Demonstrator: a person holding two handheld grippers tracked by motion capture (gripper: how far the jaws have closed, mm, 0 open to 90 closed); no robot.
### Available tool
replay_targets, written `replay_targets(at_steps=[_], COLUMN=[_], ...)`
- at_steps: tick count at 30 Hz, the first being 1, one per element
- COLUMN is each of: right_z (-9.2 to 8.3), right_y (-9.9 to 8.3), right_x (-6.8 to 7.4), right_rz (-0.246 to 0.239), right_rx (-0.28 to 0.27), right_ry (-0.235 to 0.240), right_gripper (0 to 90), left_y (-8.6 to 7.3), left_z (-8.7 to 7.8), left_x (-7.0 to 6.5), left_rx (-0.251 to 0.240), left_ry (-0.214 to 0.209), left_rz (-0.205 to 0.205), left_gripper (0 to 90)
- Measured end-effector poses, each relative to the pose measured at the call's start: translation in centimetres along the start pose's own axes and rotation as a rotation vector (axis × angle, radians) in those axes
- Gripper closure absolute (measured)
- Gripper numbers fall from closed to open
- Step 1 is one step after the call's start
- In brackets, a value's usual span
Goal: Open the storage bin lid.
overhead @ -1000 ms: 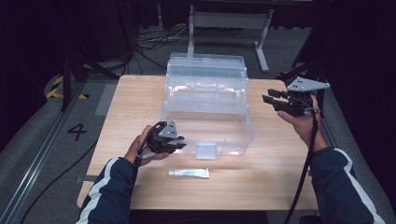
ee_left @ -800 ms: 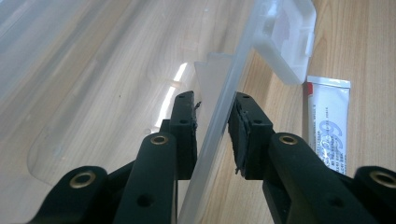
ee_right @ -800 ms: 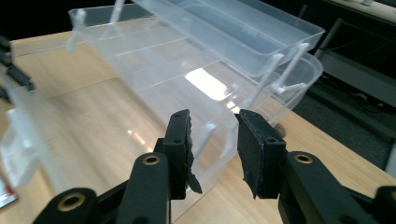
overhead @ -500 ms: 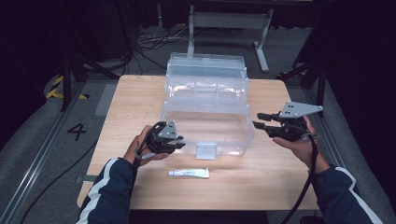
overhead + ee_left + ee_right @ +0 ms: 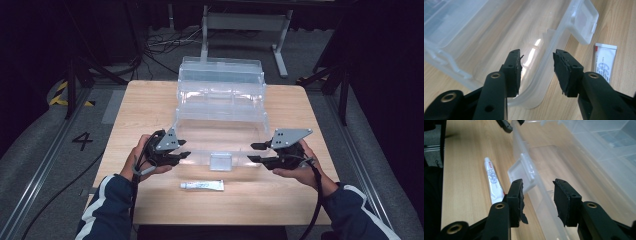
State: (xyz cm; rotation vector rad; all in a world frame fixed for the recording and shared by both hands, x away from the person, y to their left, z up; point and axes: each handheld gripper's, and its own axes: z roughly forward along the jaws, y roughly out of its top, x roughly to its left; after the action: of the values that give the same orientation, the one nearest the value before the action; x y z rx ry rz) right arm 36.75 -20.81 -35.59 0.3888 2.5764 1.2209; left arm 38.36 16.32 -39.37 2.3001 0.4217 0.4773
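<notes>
Clear plastic box is sitting open at centre frame on a wooden table. Left gripper and right gripper are flanking its lowered lid's front rim, jaws apart and just opening, the rim between them, ungripped. Tube is lying below.

Clear, colourless plastic storage box; light wood-grain table top; white squeeze tube with blue print and apparently a red marking; matte black gripper jaws.
</notes>
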Motion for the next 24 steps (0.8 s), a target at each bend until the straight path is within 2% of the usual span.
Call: replay_targets(at_steps=[3,4,5,7,10,12,14,17,20,22,24], right_z=[0.5,0.7,0.7,1.1,1.6,2.0,2.4,3.4,4.5,5.4,6.2], right_y=[0.2,0.3,0.3,0.7,1.2,1.6,2.1,2.9,3.5,3.9,4.2], right_x=[0.4,0.6,0.6,1.0,1.6,1.9,2.3,3.2,3.9,4.4,4.9], right_rz=[-0.013,-0.024,-0.024,-0.041,-0.066,-0.088,-0.104,-0.124,-0.166,-0.191,-0.205], right_rx=[0.013,0.011,0.011,0.016,0.035,0.047,0.06,0.087,0.122,0.146,0.164], right_ry=[0.019,0.039,0.039,0.058,0.083,0.097,0.115,0.141,0.169,0.19,0.204], right_gripper=[59.1,59.0,59.0,58.8,58.6,57.9,57.4,54.3,54.8,55.0,54.7], left_y=[-0.6,-0.8,-0.8,-1.4,-2.3,-3.3,-4.3,-6.1,-7.7,-8.8,-9.8], left_z=[-1.1,-1.4,-1.4,-2.3,-3.0,-3.2,-3.1,-2.5,-1.9,-1.5,-1.0], left_x=[-0.3,-0.5,-0.5,-0.9,-1.3,-1.7,-1.9,-2.0,-2.1,-2.3,-2.3], left_rx=[-0.015,-0.023,-0.023,-0.038,-0.035,-0.004,0.021,0.069,0.137,0.18,0.199], left_ry=[0.041,0.046,0.046,0.09,0.104,0.107,0.091,0.08,0.055,0.064,0.049], left_rz=[-0.017,-0.025,-0.025,-0.031,-0.053,-0.071,-0.084,-0.121,-0.15,-0.166,-0.192], left_gripper=[48.8,45.7,44.7,44.3,40.5,37.0,37.8,34.6,31.0,27.5,25.4])
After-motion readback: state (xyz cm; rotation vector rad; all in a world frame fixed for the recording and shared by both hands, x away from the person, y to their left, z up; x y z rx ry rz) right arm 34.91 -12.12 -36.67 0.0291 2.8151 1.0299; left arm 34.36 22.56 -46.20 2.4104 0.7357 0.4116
